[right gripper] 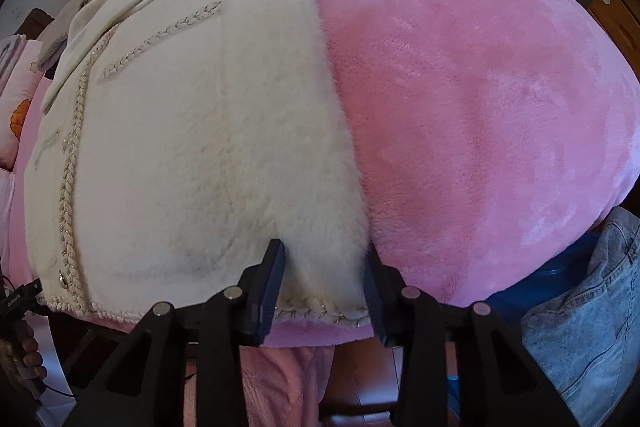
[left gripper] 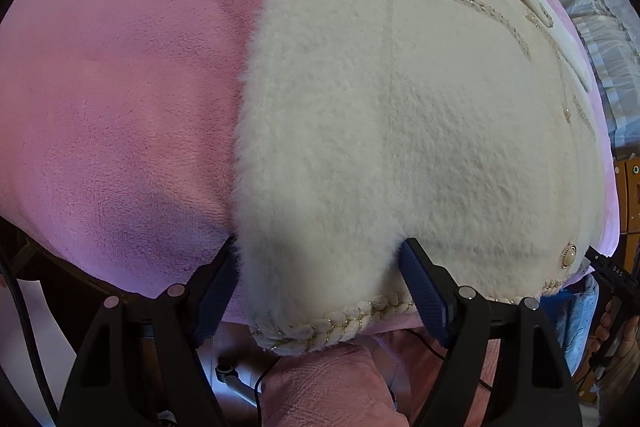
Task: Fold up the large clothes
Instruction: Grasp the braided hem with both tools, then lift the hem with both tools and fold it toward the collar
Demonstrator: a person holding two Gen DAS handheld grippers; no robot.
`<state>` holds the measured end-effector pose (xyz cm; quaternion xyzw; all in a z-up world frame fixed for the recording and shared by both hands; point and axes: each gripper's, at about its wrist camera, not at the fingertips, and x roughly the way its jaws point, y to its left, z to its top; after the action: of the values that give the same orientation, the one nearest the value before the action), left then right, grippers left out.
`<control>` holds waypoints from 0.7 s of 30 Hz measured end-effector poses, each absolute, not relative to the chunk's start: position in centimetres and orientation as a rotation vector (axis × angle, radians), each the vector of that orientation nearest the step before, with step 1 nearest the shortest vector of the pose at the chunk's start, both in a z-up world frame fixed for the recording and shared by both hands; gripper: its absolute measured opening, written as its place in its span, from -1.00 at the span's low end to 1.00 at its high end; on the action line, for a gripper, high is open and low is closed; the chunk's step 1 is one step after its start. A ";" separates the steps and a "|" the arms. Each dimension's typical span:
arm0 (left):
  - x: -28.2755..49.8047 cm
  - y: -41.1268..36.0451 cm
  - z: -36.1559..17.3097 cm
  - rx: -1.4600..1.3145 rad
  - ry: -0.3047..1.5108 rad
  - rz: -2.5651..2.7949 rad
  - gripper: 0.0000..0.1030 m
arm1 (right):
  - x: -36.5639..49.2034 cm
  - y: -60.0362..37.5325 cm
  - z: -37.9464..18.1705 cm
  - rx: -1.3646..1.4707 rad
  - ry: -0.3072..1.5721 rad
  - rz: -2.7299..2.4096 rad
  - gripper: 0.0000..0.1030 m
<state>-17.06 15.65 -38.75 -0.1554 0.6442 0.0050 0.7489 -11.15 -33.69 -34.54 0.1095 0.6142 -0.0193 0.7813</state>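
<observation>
Cream fabric: a fluffy jacket with braided hem trim lies spread flat on the pink blanket, hem toward the near edge.
Left gripper: jaws wide apart, straddling the jacket's left hem corner — pads not yet pressing the pile.
Right gripper: jaws narrowed around the right hem corner, both pads against the fur; it looks clamped on it.
Step in hand: seizing both bottom corners, likely to lift the hem toward the collar.
Doing it well: close the left jaws deep enough to catch the braid and both layers, not only loose fur — then raise both corners together and level so the fold line stays straight.
Risk: thick pile may slip from a shallow pinch.
</observation>
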 end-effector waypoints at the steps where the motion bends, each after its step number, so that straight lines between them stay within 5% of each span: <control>1: -17.1 15.6 -38.7 -0.339 1.415 0.010 0.38 | -11.1 -33.5 -34.5 0.232 1.333 -0.035 -0.56; 2: -16.9 15.6 -38.5 -0.334 1.423 0.012 0.32 | -10.9 -33.4 -34.5 0.225 1.343 -0.027 -0.64; 6: -16.5 15.2 -37.7 -0.280 1.451 0.025 -0.54 | -10.3 -32.8 -34.0 0.191 1.380 -0.014 -0.77; 7: -16.5 15.0 -37.4 -0.263 1.458 0.029 -0.62 | -10.3 -32.7 -33.8 0.185 1.384 -0.013 -0.78; 12: -16.1 13.9 -35.1 -0.207 1.482 0.034 -0.78 | -10.3 -32.1 -31.7 0.165 1.389 0.006 -0.81; 21: -13.2 14.2 -24.7 -0.355 1.384 0.006 -0.79 | -9.4 -31.0 -23.1 0.152 1.346 0.114 -0.82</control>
<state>-13.18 14.18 -24.68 -0.1630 0.6348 0.0028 0.7553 -9.38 -30.98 -23.15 0.0704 0.6224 0.0528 0.7778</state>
